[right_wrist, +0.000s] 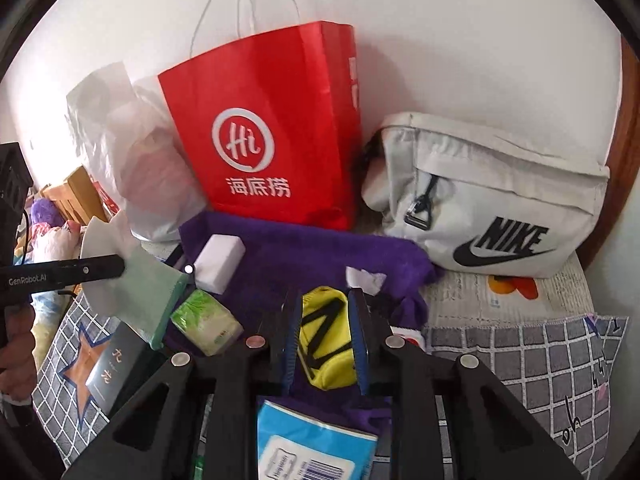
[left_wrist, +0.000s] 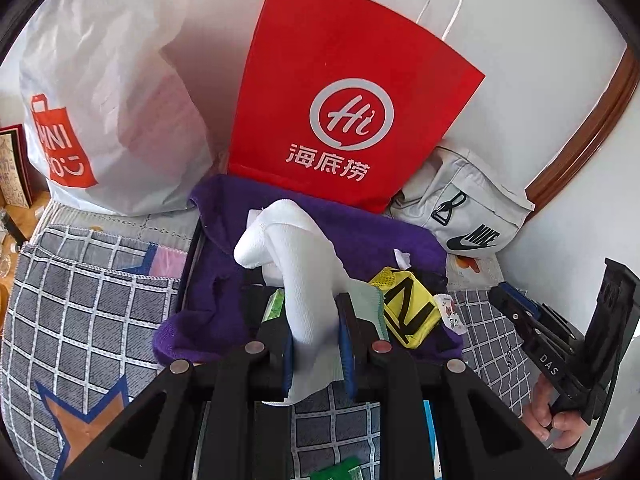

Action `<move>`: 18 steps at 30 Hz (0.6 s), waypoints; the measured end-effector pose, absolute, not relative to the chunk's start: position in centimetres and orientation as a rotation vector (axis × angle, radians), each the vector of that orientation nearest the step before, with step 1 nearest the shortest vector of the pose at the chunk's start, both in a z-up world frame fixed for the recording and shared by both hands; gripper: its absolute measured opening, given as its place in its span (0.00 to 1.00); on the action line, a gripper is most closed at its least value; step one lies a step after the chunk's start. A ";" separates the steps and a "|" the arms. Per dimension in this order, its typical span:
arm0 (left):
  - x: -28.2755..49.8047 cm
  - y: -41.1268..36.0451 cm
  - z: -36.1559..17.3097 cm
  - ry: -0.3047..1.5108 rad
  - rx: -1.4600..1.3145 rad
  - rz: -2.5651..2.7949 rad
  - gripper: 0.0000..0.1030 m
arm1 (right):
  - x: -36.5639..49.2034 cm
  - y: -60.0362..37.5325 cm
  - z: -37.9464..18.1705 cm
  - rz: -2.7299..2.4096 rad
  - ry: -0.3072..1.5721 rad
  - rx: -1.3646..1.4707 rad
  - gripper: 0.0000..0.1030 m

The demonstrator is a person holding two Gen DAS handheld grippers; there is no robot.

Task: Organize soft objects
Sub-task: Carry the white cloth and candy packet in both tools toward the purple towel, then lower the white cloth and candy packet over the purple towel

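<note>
Left gripper (left_wrist: pixel 316 344): jaws clamped on a white cloth (left_wrist: pixel 296 264), which drapes limp above the purple towel (left_wrist: pixel 224 280). Right gripper (right_wrist: pixel 324 344): 2 jaws flank the yellow pouch (right_wrist: pixel 326 336) lying on that towel; pads appear to touch its sides. Judgement: pouch light, soft, squashes easily; take it across the middle. Red paper bag (right_wrist: pixel 272 128) stands just behind.

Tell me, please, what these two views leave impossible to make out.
- Red bag contents: both views, its own front hides them.
- White plastic bag contents: left wrist view, only blurred shapes through the film.
- Blue tissue pack label: right wrist view, cut off by the bottom edge.
</note>
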State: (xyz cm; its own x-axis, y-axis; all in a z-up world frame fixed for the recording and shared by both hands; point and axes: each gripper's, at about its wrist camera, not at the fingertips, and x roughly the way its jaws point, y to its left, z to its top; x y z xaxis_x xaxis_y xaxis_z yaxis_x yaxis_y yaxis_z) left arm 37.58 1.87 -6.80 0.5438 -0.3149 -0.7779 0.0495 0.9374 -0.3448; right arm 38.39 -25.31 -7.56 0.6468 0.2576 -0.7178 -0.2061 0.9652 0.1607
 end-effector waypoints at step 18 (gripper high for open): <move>39.9 0.1 -9.4 1.019 -0.293 -0.252 0.18 | 38.5 -28.5 -12.7 0.246 0.938 0.067 0.58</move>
State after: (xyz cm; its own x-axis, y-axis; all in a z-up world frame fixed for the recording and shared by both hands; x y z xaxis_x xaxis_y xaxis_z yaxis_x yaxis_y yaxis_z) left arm 39.85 0.10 -9.44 0.5011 -0.3400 -0.7958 0.0698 0.9325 -0.3545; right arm 38.48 -28.46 -12.72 0.5659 0.2383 -0.7893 -0.1807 0.9699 0.1633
